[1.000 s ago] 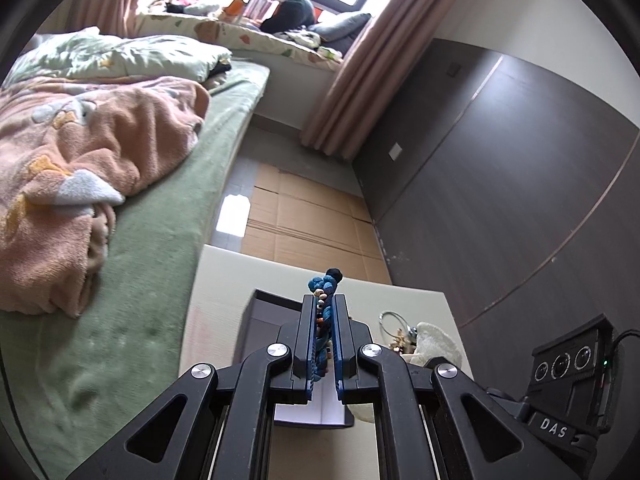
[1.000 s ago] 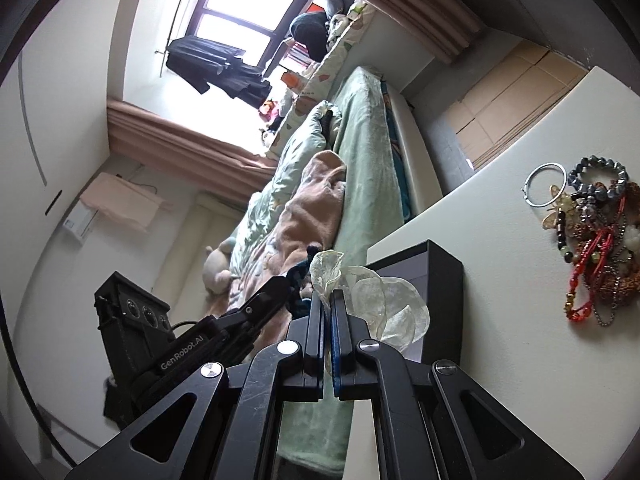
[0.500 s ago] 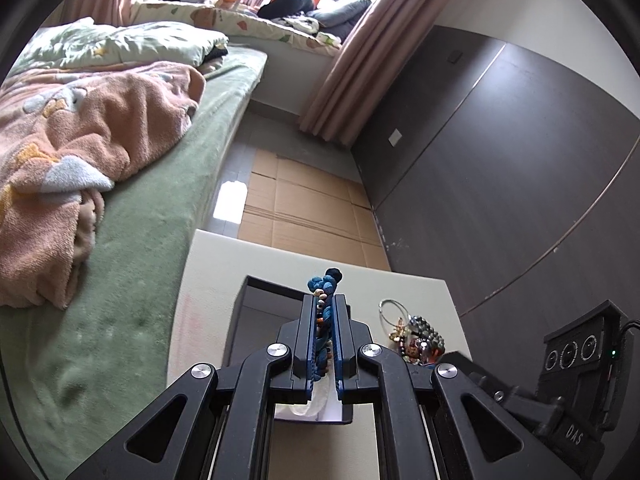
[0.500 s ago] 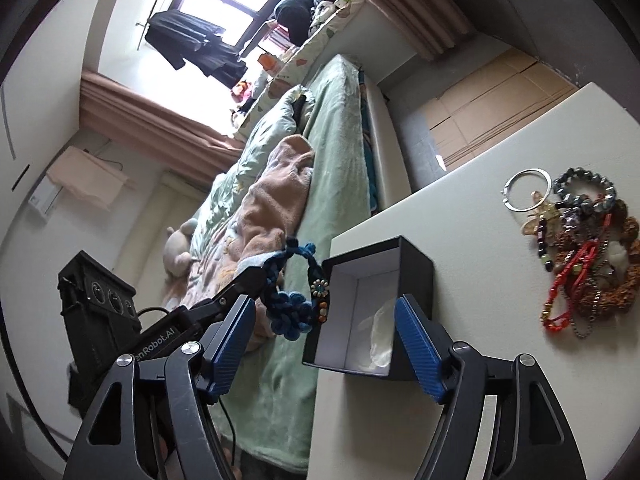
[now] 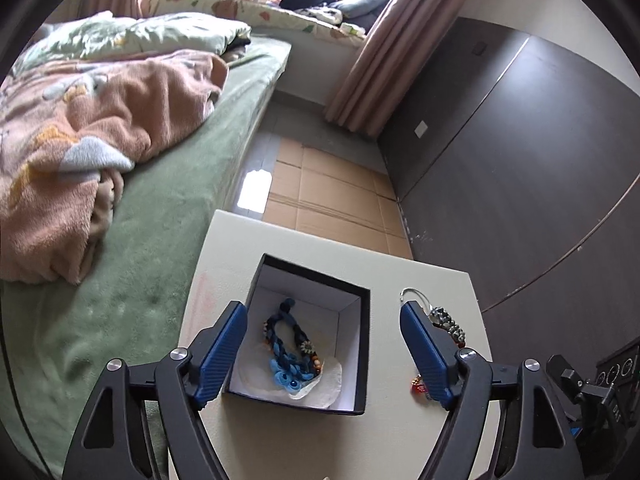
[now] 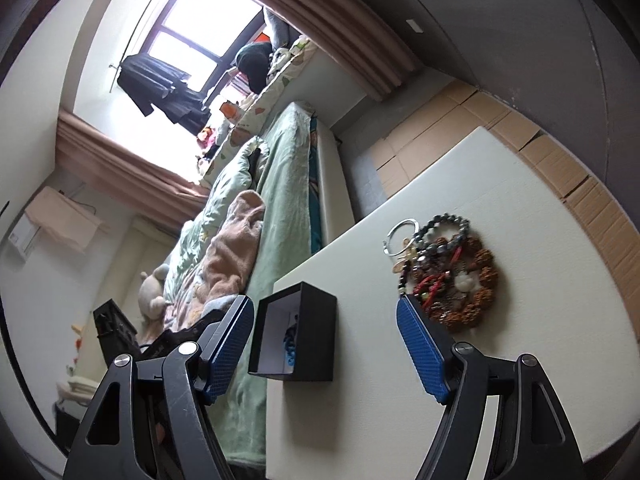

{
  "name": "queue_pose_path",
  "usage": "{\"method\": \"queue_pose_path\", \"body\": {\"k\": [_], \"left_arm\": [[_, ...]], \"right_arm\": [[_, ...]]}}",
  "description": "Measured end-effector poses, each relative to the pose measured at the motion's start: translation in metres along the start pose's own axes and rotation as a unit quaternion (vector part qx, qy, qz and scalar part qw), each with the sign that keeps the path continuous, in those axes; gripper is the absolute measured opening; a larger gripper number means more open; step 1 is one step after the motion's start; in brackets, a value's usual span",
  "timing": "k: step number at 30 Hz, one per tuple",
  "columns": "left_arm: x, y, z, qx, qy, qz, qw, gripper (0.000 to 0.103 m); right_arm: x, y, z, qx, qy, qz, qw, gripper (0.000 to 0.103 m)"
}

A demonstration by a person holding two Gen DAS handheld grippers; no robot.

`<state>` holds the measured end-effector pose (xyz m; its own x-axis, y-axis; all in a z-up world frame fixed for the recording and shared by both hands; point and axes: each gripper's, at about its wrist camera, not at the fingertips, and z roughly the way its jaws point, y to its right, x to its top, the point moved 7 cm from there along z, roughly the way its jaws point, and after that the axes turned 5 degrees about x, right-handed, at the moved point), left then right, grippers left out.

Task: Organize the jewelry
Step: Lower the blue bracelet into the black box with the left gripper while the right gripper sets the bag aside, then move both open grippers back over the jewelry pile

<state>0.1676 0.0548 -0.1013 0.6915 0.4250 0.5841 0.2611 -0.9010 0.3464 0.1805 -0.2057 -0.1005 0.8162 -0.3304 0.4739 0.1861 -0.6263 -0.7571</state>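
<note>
A black box with a white inside stands open on the pale table. A blue braided necklace lies in it on a clear wrapper. My left gripper is open and empty, above and around the box. My right gripper is open and empty; the box sits between its fingers, farther off. A heap of jewelry with beaded bracelets and a silver ring lies right of the box, and its edge shows in the left wrist view.
A bed with a green sheet and a pink blanket runs along the table's left side. Cardboard covers the floor beyond the table. A dark wall stands on the right. The left gripper's body shows by the bed.
My left gripper opened and let go of the blue necklace, which now lies in the box. My right gripper opened earlier, released the clear wrapper into the box, and drew back.
</note>
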Motion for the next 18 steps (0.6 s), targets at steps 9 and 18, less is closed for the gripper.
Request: {"method": "queue_pose_path", "body": {"k": [9,18], "left_arm": [[-0.008,0.046,0.001,-0.020,0.015,0.039,0.9989,0.080],[-0.029,0.094,0.022,-0.041,-0.007,0.121,0.9918,0.073]], "right_arm": [[0.008,0.042,-0.027,-0.060,0.011,0.031,0.998,0.081],[0.009,0.058,-0.018,-0.077,-0.010,0.064,0.995,0.092]]}}
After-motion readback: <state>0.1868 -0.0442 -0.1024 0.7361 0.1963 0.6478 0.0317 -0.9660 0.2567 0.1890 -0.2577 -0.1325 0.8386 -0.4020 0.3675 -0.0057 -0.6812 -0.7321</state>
